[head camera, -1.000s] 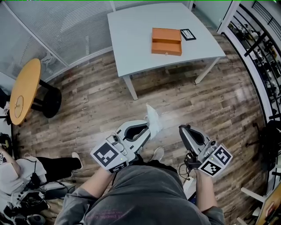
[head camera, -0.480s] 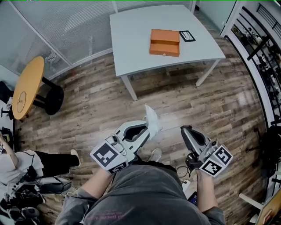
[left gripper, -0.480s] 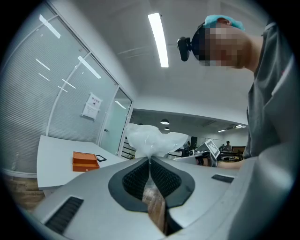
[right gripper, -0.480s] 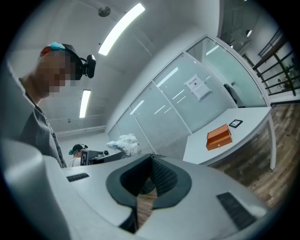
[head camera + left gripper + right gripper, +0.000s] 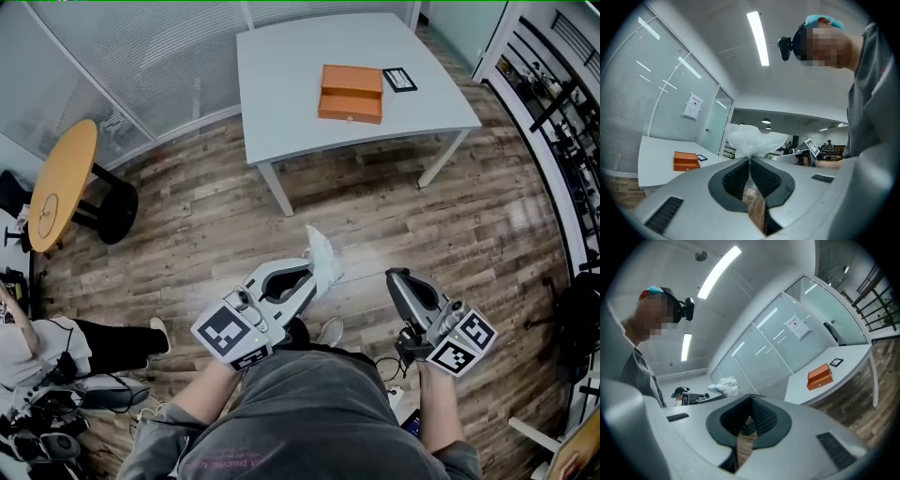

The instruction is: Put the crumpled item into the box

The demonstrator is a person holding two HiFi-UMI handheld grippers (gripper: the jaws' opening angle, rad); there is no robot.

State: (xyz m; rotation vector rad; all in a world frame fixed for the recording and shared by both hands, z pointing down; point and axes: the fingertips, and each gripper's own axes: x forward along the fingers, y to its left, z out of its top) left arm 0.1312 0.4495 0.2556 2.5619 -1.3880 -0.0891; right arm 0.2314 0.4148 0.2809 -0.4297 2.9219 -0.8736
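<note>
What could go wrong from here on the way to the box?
1. The left gripper pinches only a thin edge of the item at its jaw tips; it could slip out on the walk.
2. The box on the far table shows no clear opening; the shut right gripper may have to open it first.

The white table [image 5: 281,84] is standing on the wood-plank floor [image 5: 394,216], well ahead of the fingers [image 5: 309,284] of the left gripper [image 5: 319,274]; an orange box [image 5: 352,92] is lying on the tabletop, far beyond those fingertips; a small black-framed card [image 5: 400,79] is lying just beside the box, further right.
</note>
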